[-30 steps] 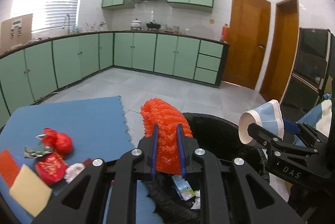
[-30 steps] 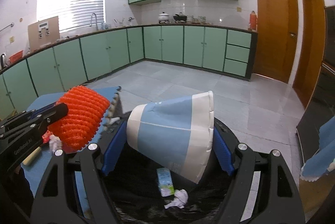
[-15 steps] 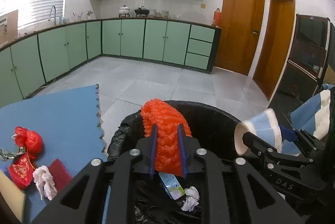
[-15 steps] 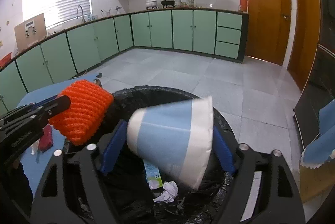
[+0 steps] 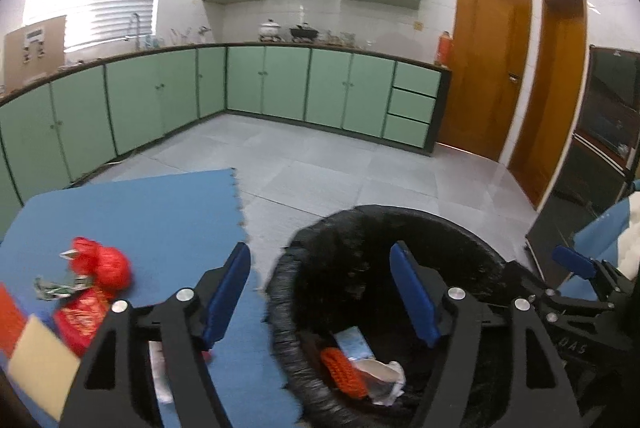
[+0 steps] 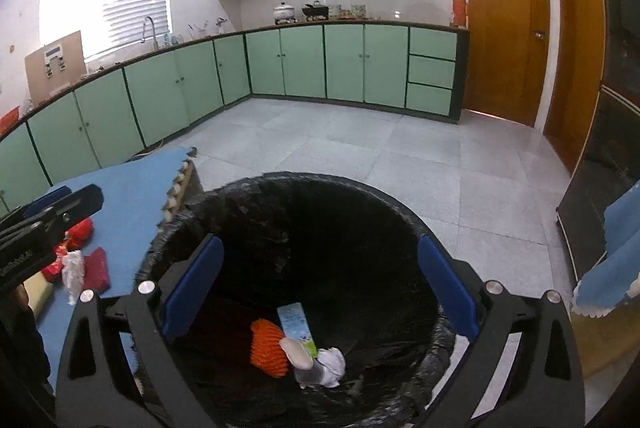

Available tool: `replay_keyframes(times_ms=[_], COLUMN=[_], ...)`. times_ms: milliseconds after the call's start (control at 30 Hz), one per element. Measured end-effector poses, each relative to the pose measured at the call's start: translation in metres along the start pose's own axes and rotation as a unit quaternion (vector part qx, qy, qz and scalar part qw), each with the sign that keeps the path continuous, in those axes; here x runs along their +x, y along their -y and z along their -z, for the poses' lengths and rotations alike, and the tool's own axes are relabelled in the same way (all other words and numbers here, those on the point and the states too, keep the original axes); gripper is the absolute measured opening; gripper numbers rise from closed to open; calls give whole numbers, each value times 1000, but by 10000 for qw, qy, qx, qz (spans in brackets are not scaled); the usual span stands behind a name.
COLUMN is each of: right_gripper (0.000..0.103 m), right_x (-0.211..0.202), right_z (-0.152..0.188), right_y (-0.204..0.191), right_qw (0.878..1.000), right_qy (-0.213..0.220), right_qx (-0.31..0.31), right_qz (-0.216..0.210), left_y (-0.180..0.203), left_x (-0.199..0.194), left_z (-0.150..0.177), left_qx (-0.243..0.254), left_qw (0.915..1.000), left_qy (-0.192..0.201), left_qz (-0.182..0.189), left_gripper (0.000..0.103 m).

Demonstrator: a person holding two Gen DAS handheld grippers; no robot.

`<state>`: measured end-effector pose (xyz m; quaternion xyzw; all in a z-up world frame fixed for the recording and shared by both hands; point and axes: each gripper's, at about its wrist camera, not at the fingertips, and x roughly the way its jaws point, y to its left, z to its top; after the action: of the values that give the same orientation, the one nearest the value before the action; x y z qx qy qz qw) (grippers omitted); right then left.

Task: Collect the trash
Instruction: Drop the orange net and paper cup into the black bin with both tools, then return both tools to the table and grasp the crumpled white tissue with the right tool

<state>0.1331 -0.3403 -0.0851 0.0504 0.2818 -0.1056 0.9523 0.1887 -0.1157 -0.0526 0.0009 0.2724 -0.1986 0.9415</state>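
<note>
A black bin lined with a black bag (image 6: 280,196) (image 5: 400,216) stands beside the blue mat (image 5: 140,212). Inside lie the orange foam net (image 6: 268,348) (image 5: 344,372), the paper cup (image 6: 298,354) (image 5: 376,372), a small carton (image 6: 296,320) and a white wad (image 6: 332,366). My left gripper (image 5: 320,288) is open and empty, straddling the bin's left rim. My right gripper (image 6: 320,288) is open and empty above the bin. On the mat lie a red net ball (image 5: 106,264), a red packet (image 5: 80,320), a white tissue (image 6: 72,272) and a beige pad (image 5: 40,368).
Green kitchen cabinets (image 5: 280,88) line the far walls, with grey tiled floor (image 6: 340,136) between. Wooden doors (image 5: 488,64) stand at the right. A dark cabinet (image 5: 600,148) and a blue cloth (image 6: 616,260) are at the right edge.
Both grippers have opened. The orange foam net and the paper cup have dropped into the bin. The left gripper has shifted left, over the bin's rim.
</note>
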Motion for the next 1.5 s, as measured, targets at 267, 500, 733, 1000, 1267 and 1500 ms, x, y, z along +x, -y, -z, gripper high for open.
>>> replay_keyframes(times_ms=[267, 500, 733, 1000, 1267, 1500], right_gripper=[95, 95, 95, 94, 82, 72], right_x=[-13, -15, -8, 6, 32, 50], right_z=[-3, -1, 5, 24, 40, 46], right_y=[-53, -117, -185, -239, -271, -284], right_qw=[9987, 9940, 9861, 9784, 9718, 9692], right_qy=[133, 158, 89, -155, -608, -886], right_qx=[-216, -427, -771, -1046, -1230, -1287], right_qz=[-437, -992, -1471, -1776, -1918, -1902], left_y=[-58, -111, -162, -197, -213, -223], left_x=[-41, -73, -92, -96, -96, -90], left_z=[11, 26, 45, 64, 73, 77], left_qx=[-125, -187, -412, -545, -603, -671], left_qw=[9972, 9902, 9811, 9721, 9690, 9682], left_qy=[173, 217, 138, 26, -32, -133], left_qz=[-721, -1369, -1887, -2283, -2394, -2405], left_gripper=[72, 72, 72, 72, 72, 72])
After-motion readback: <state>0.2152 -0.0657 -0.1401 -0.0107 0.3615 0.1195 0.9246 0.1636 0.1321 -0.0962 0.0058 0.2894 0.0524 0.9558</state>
